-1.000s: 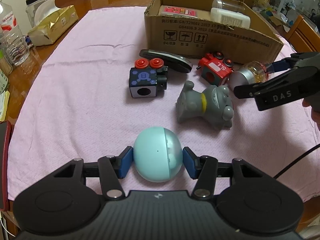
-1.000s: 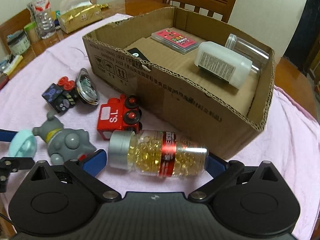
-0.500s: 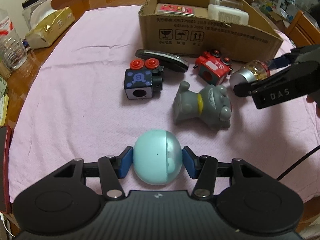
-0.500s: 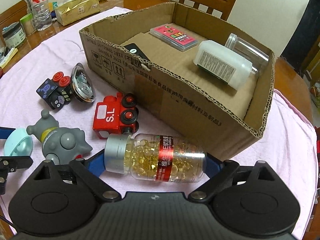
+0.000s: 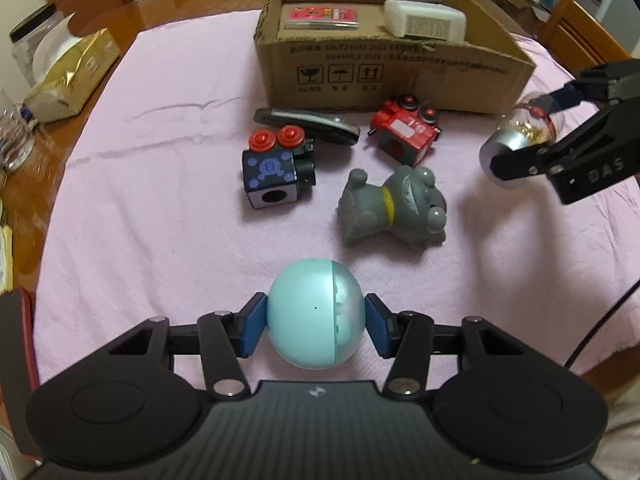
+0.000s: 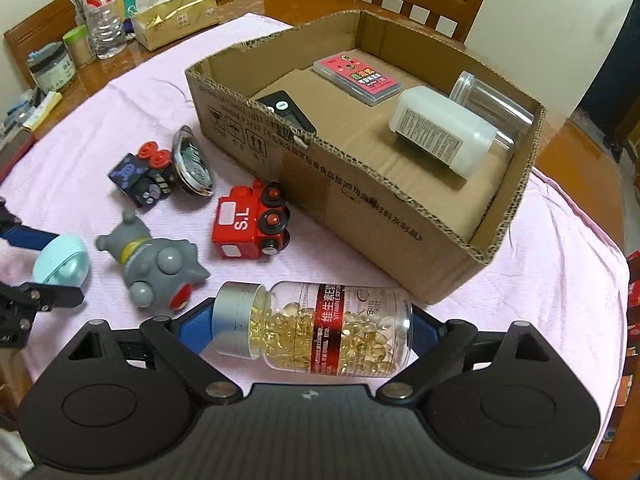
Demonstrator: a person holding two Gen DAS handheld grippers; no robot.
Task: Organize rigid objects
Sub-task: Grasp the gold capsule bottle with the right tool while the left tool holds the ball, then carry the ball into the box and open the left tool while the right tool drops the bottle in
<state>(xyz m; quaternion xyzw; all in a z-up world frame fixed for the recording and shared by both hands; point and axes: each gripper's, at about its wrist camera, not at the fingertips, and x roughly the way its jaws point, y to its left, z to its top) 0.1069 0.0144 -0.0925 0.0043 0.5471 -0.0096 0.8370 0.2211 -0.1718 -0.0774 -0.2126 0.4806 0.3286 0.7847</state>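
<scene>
A pale blue ball point(image 5: 308, 312) sits between the blue pads of my left gripper point(image 5: 316, 330), which is shut on it just above the pink cloth. My right gripper point(image 6: 312, 330) is shut on a clear capsule bottle point(image 6: 320, 328) with a silver cap, gripping it end to end. The bottle lies sideways, lifted off the cloth in front of the cardboard box point(image 6: 360, 208). In the left wrist view the right gripper point(image 5: 532, 128) hangs at the right edge with the bottle point(image 5: 496, 148). The box holds a pink card case point(image 6: 356, 76), a white bottle point(image 6: 440, 132) and a clear jar point(image 6: 492, 108).
On the cloth lie a grey toy figure point(image 5: 396, 208), a red train block point(image 5: 404, 136), a dark blue block with red knobs point(image 5: 276, 176) and a flat black-and-silver item point(image 5: 308, 124). A gold tissue pack point(image 5: 68, 84), jars and a water bottle point(image 6: 100, 12) stand at the table's left. Chairs stand behind.
My right gripper has closed on the capsule bottle and raised it off the cloth toward the box. The left gripper keeps the blue ball and has rolled slightly.
</scene>
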